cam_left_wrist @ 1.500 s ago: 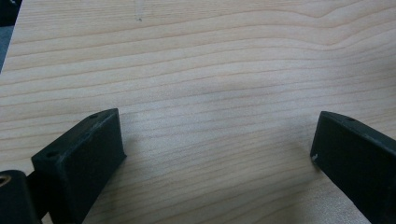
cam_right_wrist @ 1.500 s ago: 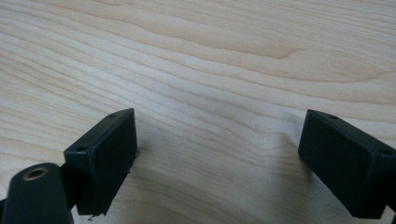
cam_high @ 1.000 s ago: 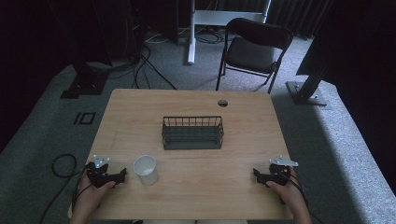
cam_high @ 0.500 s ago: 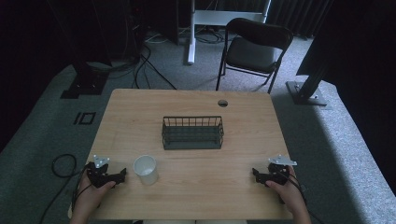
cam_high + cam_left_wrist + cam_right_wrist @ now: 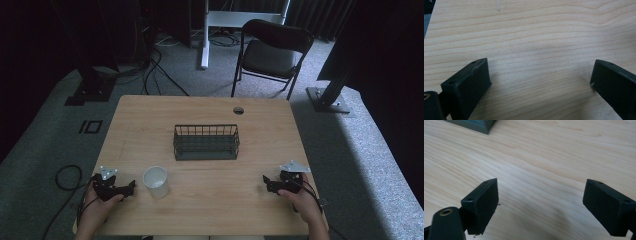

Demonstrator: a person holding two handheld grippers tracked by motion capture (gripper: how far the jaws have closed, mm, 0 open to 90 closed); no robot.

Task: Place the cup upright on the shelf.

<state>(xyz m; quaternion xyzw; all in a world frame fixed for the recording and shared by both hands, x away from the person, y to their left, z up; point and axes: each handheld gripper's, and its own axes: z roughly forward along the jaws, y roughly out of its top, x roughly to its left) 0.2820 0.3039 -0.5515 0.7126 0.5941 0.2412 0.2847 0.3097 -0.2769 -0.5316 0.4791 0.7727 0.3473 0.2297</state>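
Cup (image 5: 156, 181), white, upright and empty, stands just beside the left hand-held gripper (image 5: 131, 187), whose jaws gape apart.

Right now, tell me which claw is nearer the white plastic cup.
Left. The left claw sits just left of the white plastic cup, jaws open; the right claw rests far to its right.

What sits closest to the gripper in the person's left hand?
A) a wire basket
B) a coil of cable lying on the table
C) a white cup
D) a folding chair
C: in the high view the white cup stands on the table just beside the left gripper, while the wire basket sits farther off at the middle.
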